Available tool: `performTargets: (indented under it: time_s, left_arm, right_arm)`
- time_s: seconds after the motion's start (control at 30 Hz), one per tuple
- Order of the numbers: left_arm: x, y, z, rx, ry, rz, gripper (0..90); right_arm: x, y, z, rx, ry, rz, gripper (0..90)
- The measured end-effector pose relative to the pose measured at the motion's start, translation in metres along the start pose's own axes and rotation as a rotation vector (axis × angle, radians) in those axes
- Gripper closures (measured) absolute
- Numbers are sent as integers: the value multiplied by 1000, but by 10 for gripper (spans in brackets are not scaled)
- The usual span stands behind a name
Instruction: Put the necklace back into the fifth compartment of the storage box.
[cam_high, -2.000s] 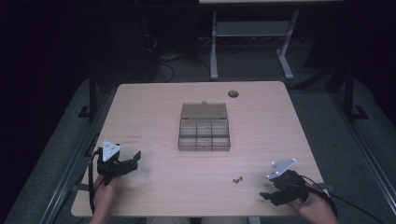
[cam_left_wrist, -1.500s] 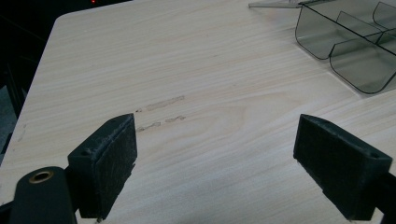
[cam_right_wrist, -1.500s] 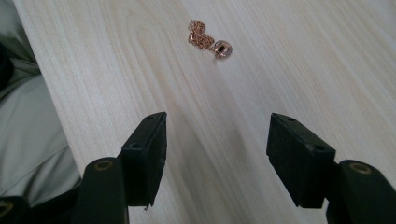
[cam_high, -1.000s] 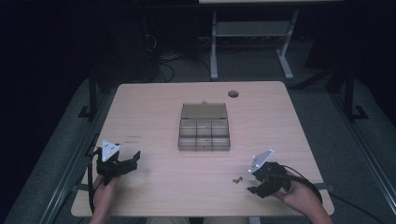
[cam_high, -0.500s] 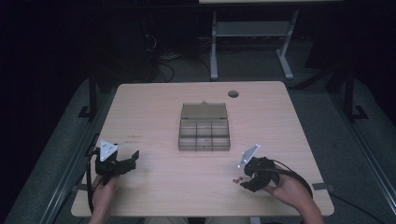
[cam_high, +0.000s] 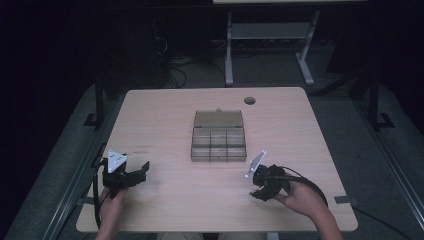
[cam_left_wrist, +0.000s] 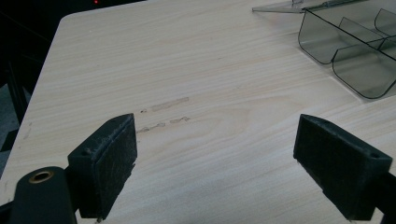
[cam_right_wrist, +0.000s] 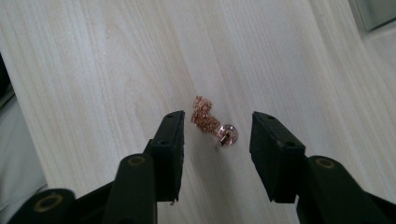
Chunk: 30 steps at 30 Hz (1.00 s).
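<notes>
The small rose-gold chain with a round pendant (cam_right_wrist: 212, 123) is not visible from the high view, where the right gripper (cam_high: 260, 187) sits over its spot near the front right of the pale wood-grain table (cam_high: 165, 115). In that high view, the clear smoky plastic compartment box (cam_high: 219, 144) stands at the table's middle with its lid folded back flat behind it, and a round grey cable port (cam_high: 249, 100) sits near the far edge. The left gripper (cam_high: 135, 176) rests at the front left, well apart from the box, its jaws pointing right. Each gripper carries a grey three-cornered plate and is held by a hand (cam_high: 302, 197) coming in from the bottom edge. Around the table the room is dark, with grey carpet, loose cables on the floor and the white metal legs of another table (cam_high: 267, 35) behind.

In the left gripper view, the two black jaws stand wide apart over bare wood with nothing between them. A few faint smudges mark the surface ahead, and the curved transparent compartments of the box show at upper right.

In the right gripper view, the chain lies bunched on the wood with its pendant toward the right jaw. The jaws are parted on either side of it, close beside it but not touching.
</notes>
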<state>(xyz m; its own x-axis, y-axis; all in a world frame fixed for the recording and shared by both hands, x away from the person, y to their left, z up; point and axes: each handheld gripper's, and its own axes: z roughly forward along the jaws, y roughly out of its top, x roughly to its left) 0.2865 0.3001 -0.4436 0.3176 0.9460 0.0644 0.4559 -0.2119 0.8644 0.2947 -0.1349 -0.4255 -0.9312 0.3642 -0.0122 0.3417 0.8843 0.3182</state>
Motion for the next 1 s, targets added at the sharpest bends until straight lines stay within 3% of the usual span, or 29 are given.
performTargets:
  time_s: [0.3, 0.6, 1.0]
  left_arm:
    - [0, 0, 0, -3, 0, -5, 131]
    - [1, 0, 0, -6, 0, -7, 131]
    - [0, 0, 0, 1, -3, 0, 131]
  right_arm:
    - [2, 13, 9, 37, 10, -42, 641]
    - [1, 17, 16, 63, 27, -36, 683]
    - [-5, 18, 20, 86, 70, -7, 845]
